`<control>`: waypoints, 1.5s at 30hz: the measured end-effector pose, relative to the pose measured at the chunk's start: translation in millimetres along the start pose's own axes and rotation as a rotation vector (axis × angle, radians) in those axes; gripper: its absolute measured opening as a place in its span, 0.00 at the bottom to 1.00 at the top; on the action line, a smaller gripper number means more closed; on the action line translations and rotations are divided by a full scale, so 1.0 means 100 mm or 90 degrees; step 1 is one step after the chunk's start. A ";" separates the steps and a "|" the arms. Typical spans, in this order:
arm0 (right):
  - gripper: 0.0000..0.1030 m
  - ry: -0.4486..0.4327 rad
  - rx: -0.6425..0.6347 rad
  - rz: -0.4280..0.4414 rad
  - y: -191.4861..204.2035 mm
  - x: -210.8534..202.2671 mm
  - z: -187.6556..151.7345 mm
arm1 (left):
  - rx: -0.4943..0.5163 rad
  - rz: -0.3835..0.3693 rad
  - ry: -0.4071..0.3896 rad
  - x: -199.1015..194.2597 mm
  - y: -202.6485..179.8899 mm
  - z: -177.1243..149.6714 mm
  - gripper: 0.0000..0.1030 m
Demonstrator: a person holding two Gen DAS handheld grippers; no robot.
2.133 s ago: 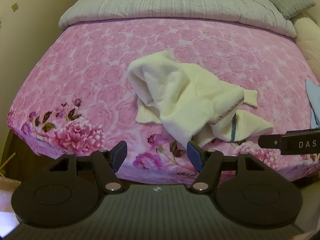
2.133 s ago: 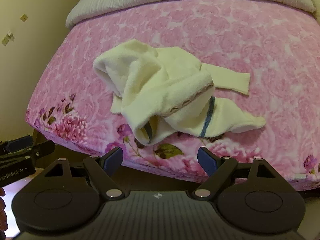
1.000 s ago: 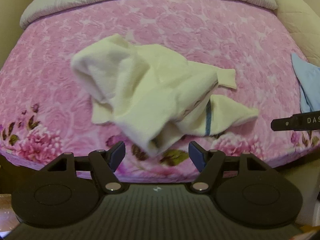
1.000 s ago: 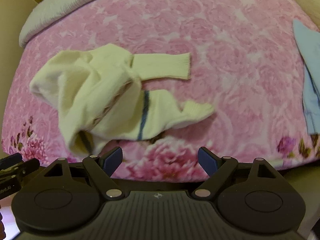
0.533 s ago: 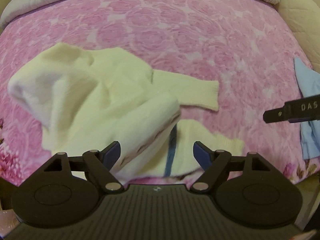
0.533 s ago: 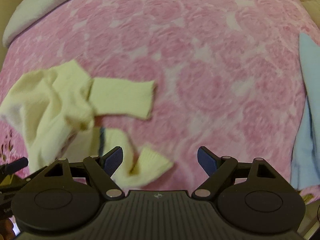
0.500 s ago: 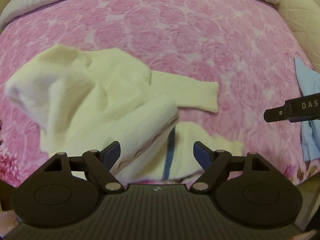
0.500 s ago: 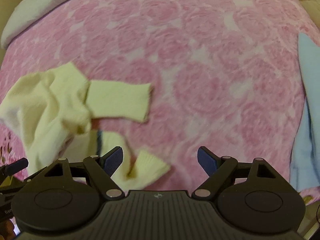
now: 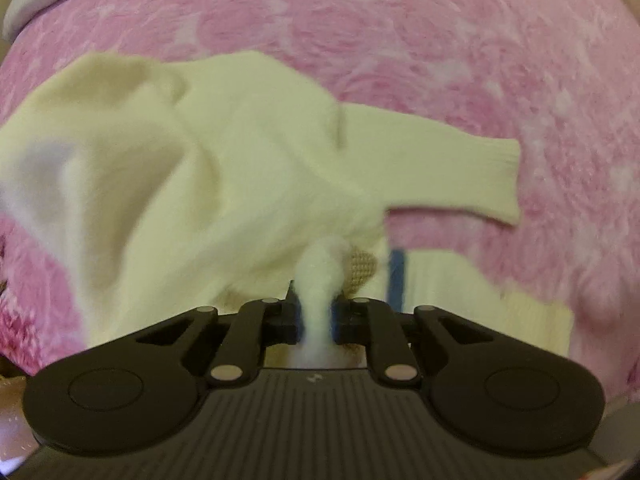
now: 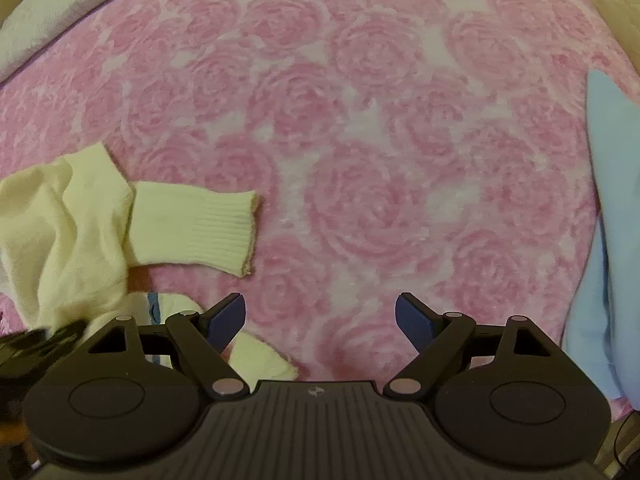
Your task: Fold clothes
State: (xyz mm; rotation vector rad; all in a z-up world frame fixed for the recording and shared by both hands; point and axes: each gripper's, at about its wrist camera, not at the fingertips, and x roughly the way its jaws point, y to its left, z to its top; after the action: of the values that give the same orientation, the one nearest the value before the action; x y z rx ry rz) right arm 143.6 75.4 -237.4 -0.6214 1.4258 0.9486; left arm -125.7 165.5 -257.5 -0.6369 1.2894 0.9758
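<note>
1. Left wrist view: my left gripper [image 9: 316, 312] is clamped on a bunched fold of the cream, fuzzy knitted sweater [image 9: 208, 168], which rises as a narrow tuft between the two blue pads.
2. The sweater lies crumpled on the pink rose-patterned bedspread [image 9: 440, 40], filling the left and middle of this view. One sleeve with a ribbed cuff [image 9: 472, 172] reaches out to the right, flat on the bedspread.
3. Just right of the clamped tuft there is a tan knitted trim [image 9: 362, 270] and a vertical blue stripe [image 9: 396, 276], and beyond them another cream ribbed part [image 9: 500, 308] near the bed's front edge. The picture is blurred here, so I cannot tell how these layers fold.
4. Right wrist view: my right gripper [image 10: 320, 320] is spread wide with nothing between the blue pads, hovering over bare bedspread.
5. The sweater sits at the left edge of this view, its ribbed sleeve pointing right, and a second cream cuff [image 10: 260, 362] lies just beside my left-hand finger [image 10: 224, 316].
6. A pale blue cloth [image 10: 612, 240] lies along the right edge of the bedspread, well apart from the sweater.
7. A pale grey quilt [image 10: 48, 8] shows in the far upper left corner.
</note>
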 end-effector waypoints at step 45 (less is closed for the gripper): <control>0.82 -0.047 -0.117 -0.051 4.55 1.47 0.15 | -0.128 -0.063 -0.052 0.78 6.33 0.19 0.61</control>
State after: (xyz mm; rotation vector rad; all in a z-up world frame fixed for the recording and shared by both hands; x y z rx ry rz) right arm -244.5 348.0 -298.5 -0.7666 1.2484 1.0362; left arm -668.6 501.4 -250.0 -0.7989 1.0865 1.0469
